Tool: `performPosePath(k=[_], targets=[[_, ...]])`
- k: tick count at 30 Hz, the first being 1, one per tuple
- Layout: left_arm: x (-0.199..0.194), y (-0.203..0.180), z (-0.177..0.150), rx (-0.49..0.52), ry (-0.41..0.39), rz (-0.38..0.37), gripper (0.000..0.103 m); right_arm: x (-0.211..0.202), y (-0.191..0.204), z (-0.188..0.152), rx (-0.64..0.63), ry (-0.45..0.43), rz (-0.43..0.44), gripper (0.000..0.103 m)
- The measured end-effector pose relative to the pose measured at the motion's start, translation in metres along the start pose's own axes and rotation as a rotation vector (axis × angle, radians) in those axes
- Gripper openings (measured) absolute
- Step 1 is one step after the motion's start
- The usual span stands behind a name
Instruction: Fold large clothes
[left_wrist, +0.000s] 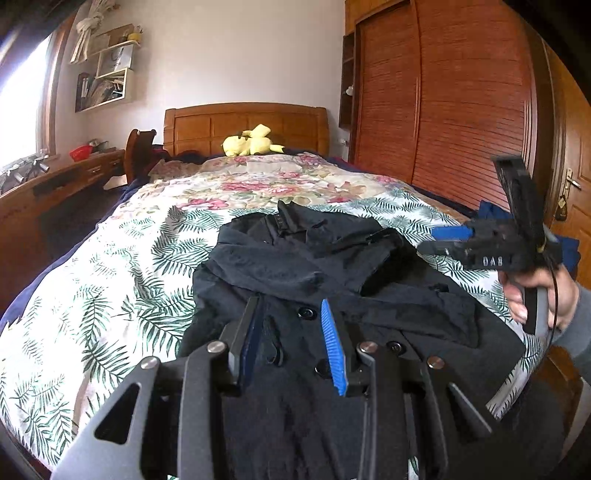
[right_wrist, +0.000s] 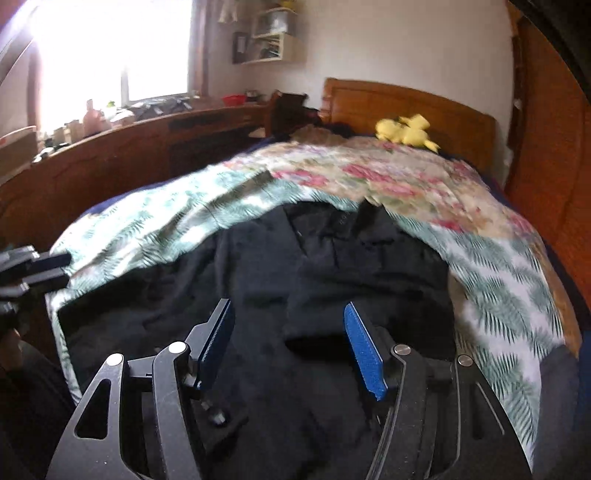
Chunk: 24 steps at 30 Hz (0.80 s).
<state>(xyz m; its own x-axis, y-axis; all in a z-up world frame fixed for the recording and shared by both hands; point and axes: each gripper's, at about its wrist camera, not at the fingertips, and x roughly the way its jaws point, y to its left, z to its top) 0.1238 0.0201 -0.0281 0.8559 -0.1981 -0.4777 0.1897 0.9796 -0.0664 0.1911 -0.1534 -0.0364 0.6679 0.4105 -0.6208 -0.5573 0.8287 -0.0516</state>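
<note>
The dark coat lies spread on the bed, over the fern-print bedspread, collar end towards the headboard and hem end towards the person at the foot. Its long axis runs straight away from both cameras, up the bed.

The left hand-held gripper hangs low over the near part of the coat, right above the row of black buttons. Its jaws stand narrow, partly apart, and in the left wrist view there looks to be nothing pinched between the pads, though dark cloth sits close beneath them.

The right hand-held gripper is up off the fabric, jaws standing fairly wide and empty, blue pads clear of the cloth. From the left wrist view it shows out at the right edge of the coat, gripped in the person's hand, pointing in across the garment.

One side already looks folded inward over the middle, the sleeve area bunched near the collar. So the fold looks part done. For the next grab, the left hand-held gripper is the nearer to the hem; the right one sits beside the coat's right border, with the cloth lying ahead and below it. A yellow plush toy rests well apart, by the headboard.
</note>
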Motion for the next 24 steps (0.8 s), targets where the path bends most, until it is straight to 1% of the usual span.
performPosePath(k=[2,6,10,14,17,21,24], targets=[[0.004,-0.005,-0.001,0.01,0.012,-0.005,0.031,0.0,-0.009,-0.015,0.031,0.021,-0.019,0.063],[0.016,-0.014,-0.002,0.028,0.041,-0.022,0.031,0.005,-0.035,-0.051,0.094,0.074,-0.093,0.063],[0.028,-0.026,-0.004,0.044,0.071,-0.035,0.031,0.017,-0.059,-0.078,0.146,0.13,-0.153,0.063],[0.042,-0.041,-0.005,0.064,0.104,-0.042,0.031,0.024,-0.076,-0.097,0.204,0.156,-0.155,0.063],[0.052,-0.051,-0.004,0.072,0.125,-0.047,0.031,0.026,-0.081,-0.106,0.228,0.146,-0.151,0.063],[0.068,-0.065,0.004,0.076,0.154,-0.052,0.031,0.016,-0.079,-0.109,0.24,0.091,-0.16,0.063],[0.081,-0.075,0.011,0.085,0.17,-0.047,0.031,0.009,-0.08,-0.11,0.237,0.089,-0.168,0.063]])
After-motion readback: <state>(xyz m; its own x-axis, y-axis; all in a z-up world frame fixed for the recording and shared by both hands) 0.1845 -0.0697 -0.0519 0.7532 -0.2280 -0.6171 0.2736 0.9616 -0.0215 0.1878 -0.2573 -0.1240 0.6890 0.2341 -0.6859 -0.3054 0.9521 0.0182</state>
